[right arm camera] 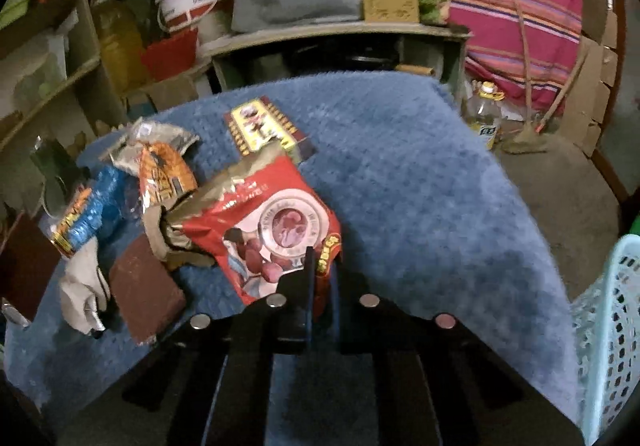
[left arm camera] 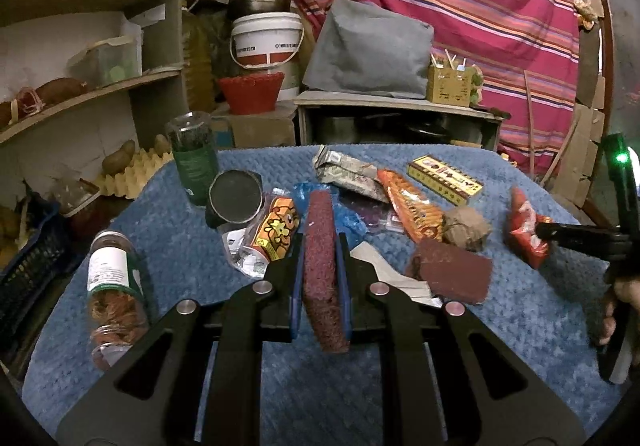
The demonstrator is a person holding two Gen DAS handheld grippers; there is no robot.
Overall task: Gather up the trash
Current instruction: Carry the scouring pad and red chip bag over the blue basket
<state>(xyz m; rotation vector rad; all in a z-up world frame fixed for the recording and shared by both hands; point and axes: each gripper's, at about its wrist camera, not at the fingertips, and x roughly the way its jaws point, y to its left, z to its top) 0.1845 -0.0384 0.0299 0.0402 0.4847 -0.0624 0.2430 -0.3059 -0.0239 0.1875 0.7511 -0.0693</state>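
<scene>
My left gripper is shut on a dark red scouring pad, held on edge above the blue cloth. My right gripper is shut on a red snack wrapper and lifts it above the cloth; it also shows in the left wrist view. On the cloth lie an orange wrapper, a silver wrapper, a yellow box, a second dark red pad, a crumpled brown paper ball, a small orange cartoon pack and blue plastic.
A green glass bottle, a dark cup on its side and a jar lying down sit on the cloth's left. A light blue basket stands at the right edge. Shelves, buckets and a low table stand behind.
</scene>
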